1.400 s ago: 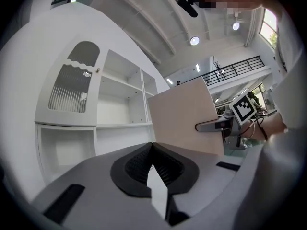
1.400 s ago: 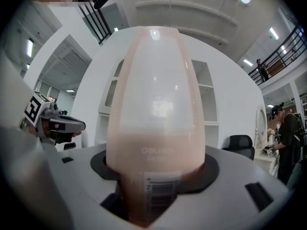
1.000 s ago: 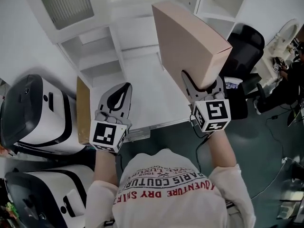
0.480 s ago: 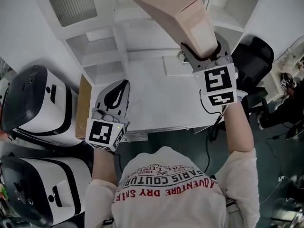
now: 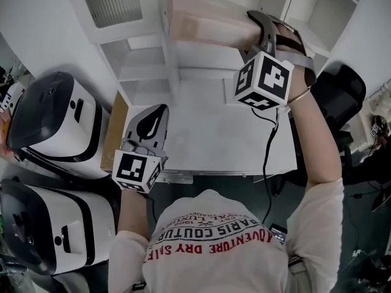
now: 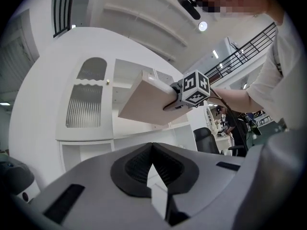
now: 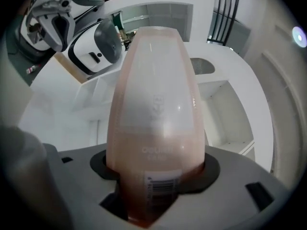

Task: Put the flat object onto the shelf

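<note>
The flat object is a pale pink box (image 5: 204, 22) with a barcode label on its near end. My right gripper (image 5: 261, 34) is shut on that end. It holds the box raised and roughly level, with the far end against the upper part of the white shelf unit (image 5: 142, 73). In the right gripper view the box (image 7: 156, 99) fills the space between the jaws of the right gripper (image 7: 154, 178) and points at the shelf compartments (image 7: 225, 114). My left gripper (image 5: 148, 126) hangs lower over the table, shut and holding nothing. Its closed left gripper tips (image 6: 152, 150) point up at the box (image 6: 144, 102).
Two white machines with black trim (image 5: 52, 124) (image 5: 46, 224) stand at the left, beside a wooden board (image 5: 113, 133). A white tabletop (image 5: 214, 136) lies below the shelves. A black office chair (image 5: 342, 90) stands at the right.
My right gripper has lifted the box higher and tipped it from steeply upright to roughly level, with its far end toward the shelf. The left gripper has stayed in place.
</note>
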`<state>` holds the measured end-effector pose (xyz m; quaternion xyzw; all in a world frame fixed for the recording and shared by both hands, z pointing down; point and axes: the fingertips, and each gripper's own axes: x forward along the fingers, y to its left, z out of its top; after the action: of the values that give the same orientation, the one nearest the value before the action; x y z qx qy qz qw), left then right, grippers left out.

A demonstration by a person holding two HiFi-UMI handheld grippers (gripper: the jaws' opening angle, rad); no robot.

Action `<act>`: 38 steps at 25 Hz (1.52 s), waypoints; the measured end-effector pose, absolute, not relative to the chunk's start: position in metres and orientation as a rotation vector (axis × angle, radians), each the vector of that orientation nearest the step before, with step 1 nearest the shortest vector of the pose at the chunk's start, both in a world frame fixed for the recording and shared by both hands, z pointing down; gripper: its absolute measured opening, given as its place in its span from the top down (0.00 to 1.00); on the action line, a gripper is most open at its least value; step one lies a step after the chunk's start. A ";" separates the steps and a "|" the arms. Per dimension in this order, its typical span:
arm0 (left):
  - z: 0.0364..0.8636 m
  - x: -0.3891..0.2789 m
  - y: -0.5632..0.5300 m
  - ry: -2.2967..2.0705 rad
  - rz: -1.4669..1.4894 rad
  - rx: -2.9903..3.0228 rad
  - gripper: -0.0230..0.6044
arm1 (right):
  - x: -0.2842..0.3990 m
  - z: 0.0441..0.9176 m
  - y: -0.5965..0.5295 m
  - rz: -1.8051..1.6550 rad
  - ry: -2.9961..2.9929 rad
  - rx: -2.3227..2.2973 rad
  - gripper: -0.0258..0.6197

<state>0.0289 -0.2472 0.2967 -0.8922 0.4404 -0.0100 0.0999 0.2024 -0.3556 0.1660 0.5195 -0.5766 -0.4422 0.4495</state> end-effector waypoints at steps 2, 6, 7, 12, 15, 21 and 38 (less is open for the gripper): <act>0.299 0.028 -0.248 1.324 -0.045 -2.630 0.94 | 0.197 0.173 -0.366 -1.097 -1.399 1.245 0.47; 0.303 0.026 -0.252 1.385 -0.068 -2.611 0.94 | 0.195 0.187 -0.390 -1.071 -1.352 1.215 0.46; 0.303 0.025 -0.253 1.398 -0.074 -2.604 0.94 | 0.195 0.191 -0.396 -1.073 -1.332 1.206 0.45; 0.305 0.030 -0.261 1.392 -0.091 -2.582 0.94 | 0.196 0.208 -0.420 -1.040 -1.278 1.124 0.43; 0.304 0.025 -0.271 1.393 -0.057 -2.591 0.94 | 0.192 0.212 -0.431 -0.994 -1.301 1.093 0.43; 0.301 0.019 -0.299 1.375 -0.040 -2.603 0.94 | 0.192 0.217 -0.460 -0.936 -1.316 1.080 0.42; 0.305 0.018 -0.366 1.328 -0.061 -2.607 0.94 | 0.188 0.250 -0.532 -0.844 -1.343 1.001 0.36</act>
<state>0.0185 -0.3655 0.3050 -0.8858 0.4511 -0.0208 0.1073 0.1882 -0.5316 0.2496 0.4303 -0.5773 -0.3629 0.5915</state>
